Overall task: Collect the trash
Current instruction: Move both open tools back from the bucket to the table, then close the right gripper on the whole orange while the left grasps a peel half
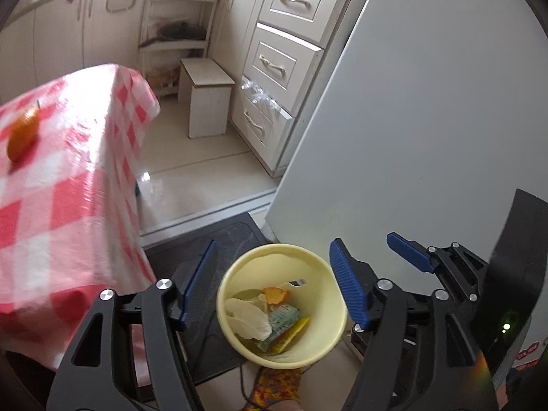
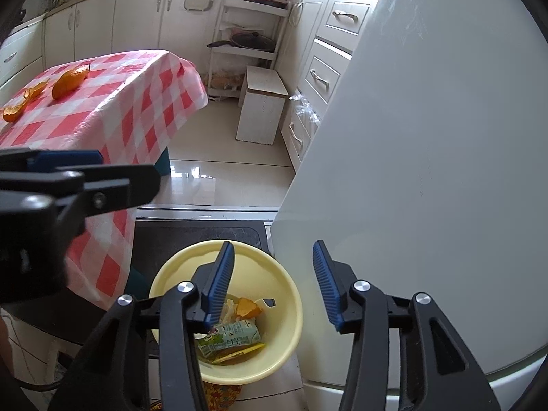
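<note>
surface (image 2: 113,102): left side, red-and-white checked cloth, reaches the far middle of the floor
orange (image 2: 68,82): whole fruit on the surface, far left
peel pieces (image 2: 15,111): two orange scraps on the surface, left of the orange, apart from it
left gripper (image 1: 274,284): jaws spread, nothing between the pads, hangs above the bin opening; in the right wrist view it enters from the left edge, blurred
bin (image 2: 291,335): pale yellow round bucket on the floor, near centre, just right of the surface edge, beside the white appliance
trash in bin: white crumpled tissue (image 1: 248,320), orange peel (image 2: 248,308), green-white carton (image 2: 229,337), yellow wrapper (image 1: 291,337), all lying at the bottom, touching each other
black mat (image 2: 191,236): on the floor behind the bin, partly under it
right gripper (image 2: 274,287): jaws spread, pads empty, left finger over the bin opening, right finger over the white appliance front
white appliance (image 2: 428,171): big white panel filling the right side
stool (image 2: 262,109): small white one, far on the floor, by the drawers (image 2: 328,65)
shelf rack (image 2: 250,34): far centre, dark pan on it
</note>
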